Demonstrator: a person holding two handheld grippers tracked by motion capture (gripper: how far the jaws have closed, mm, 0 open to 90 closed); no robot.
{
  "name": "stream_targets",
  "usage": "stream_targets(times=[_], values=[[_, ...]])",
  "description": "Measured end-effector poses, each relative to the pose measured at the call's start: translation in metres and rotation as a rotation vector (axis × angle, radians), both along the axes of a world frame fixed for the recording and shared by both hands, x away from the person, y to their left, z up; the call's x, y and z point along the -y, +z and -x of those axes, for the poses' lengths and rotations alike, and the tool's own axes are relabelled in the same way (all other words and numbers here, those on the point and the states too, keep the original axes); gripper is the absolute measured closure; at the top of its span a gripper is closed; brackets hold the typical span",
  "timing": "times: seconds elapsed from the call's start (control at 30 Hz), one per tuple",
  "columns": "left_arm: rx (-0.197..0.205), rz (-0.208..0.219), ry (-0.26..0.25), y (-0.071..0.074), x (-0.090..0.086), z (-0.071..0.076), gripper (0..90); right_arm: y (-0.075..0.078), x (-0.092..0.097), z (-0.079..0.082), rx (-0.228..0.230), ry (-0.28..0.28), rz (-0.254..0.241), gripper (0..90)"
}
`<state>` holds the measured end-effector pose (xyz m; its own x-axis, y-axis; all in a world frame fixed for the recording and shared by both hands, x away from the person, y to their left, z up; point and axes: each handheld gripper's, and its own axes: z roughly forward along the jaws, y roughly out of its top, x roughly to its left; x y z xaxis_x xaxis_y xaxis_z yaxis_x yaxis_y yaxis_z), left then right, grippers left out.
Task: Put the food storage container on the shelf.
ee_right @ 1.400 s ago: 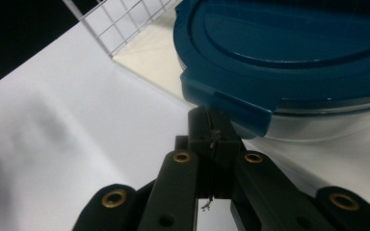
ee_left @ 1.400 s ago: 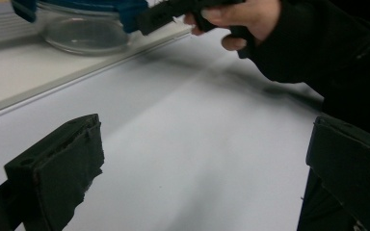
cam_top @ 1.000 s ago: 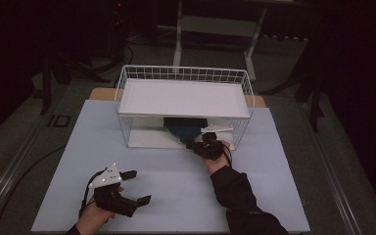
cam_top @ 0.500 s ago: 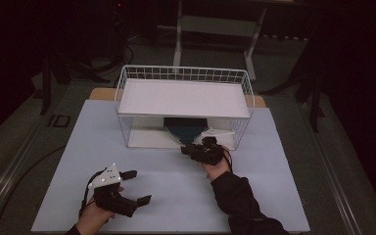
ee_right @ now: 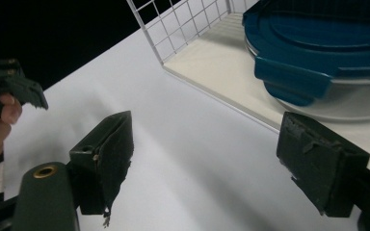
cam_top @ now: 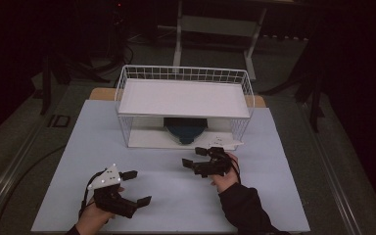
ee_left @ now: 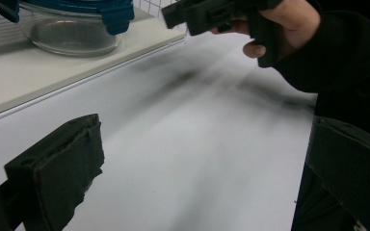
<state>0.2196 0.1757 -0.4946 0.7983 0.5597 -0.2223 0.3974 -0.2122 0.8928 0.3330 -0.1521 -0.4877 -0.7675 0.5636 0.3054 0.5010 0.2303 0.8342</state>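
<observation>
- We see a white wire rack (cam_top: 183, 81) at 12 o'clock on the pale table (cam_top: 274, 196), w/ a flat white top shelf and a white base board under it.
- On the lower level, approx. in the middle, sits a glass container w/ blue lid (cam_top: 185, 129); lid is on, clips at the sides.
- In the right gripper view the container (ee_right: 327, 57) is at 1 o'clock, on the board, just behind the wire wall.
- Right gripper (cam_top: 198, 159) is in front of the rack, at 6 o'clock from the container, near the board edge but apart from it. Jaws are spread wide, nothing between them.
- Left gripper (cam_top: 137, 188) is at 7 o'clock on the table, well apart from the rack. Jaws are also spread, holding nothing; a grey plate is on top.
- In the left gripper view we see the right hand (ee_left: 289, 21) at 1 o'clock, w/ dark sleeve, and the container at 11 o'clock.
- Both grippers are above bare table.
</observation>
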Motion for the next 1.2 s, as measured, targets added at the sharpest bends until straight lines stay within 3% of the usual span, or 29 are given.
stream_targets(times=[0.2,0.37,0.63,1.2], values=[[0.0,-0.003,0.0,0.0,0.001,0.0,0.0,0.001,0.014,0.012,0.043,0.004,0.016,17.1],[0.007,-0.003,-0.003,0.0,0.001,0.001,0.0,0.002,0.026,0.022,0.03,0.01,0.014,16.3],[0.012,-0.005,-0.007,0.001,0.001,0.001,0.0,0.004,0.042,0.044,0.073,0.006,0.033,16.4],[0.012,-0.005,-0.009,0.002,0.001,0.002,0.0,-0.003,0.075,0.074,0.099,-0.008,0.039,16.6]])
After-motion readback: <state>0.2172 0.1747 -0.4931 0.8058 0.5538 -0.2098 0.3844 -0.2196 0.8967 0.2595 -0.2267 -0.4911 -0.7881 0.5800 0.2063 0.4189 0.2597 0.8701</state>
